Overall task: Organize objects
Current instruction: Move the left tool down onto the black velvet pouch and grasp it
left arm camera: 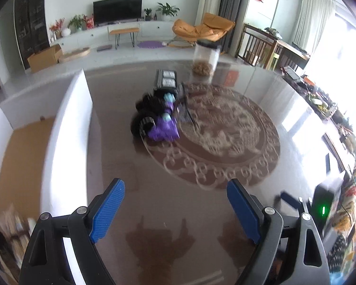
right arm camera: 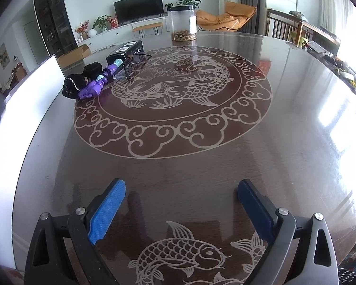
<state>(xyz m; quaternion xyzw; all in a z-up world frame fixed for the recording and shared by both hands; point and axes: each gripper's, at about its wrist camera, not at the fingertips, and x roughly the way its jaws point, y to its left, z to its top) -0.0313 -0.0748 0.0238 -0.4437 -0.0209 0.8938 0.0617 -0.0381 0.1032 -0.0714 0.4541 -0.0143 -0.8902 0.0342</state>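
Observation:
A cluster of objects lies at the far left of the round glass-topped table [right arm camera: 201,166]. It holds a purple toy [right arm camera: 95,87], a black furry item [right arm camera: 73,85], a black box [right arm camera: 125,51] and dark-framed eyeglasses [right arm camera: 133,65]. The left wrist view is blurred but shows the same purple toy [left arm camera: 165,128], black furry item [left arm camera: 146,109], black box [left arm camera: 166,82] and eyeglasses [left arm camera: 186,110]. My left gripper [left arm camera: 175,190] is open above bare table, well short of the cluster. My right gripper [right arm camera: 185,201] is open too, with nothing between its blue pads.
A clear jar [right arm camera: 182,23] with brown contents stands at the table's far edge, the same jar [left arm camera: 205,57] showing behind the box. An open white carton [left arm camera: 68,130] stands left of the table, its wall [right arm camera: 23,109] close to the rim. Cluttered surfaces line the right side.

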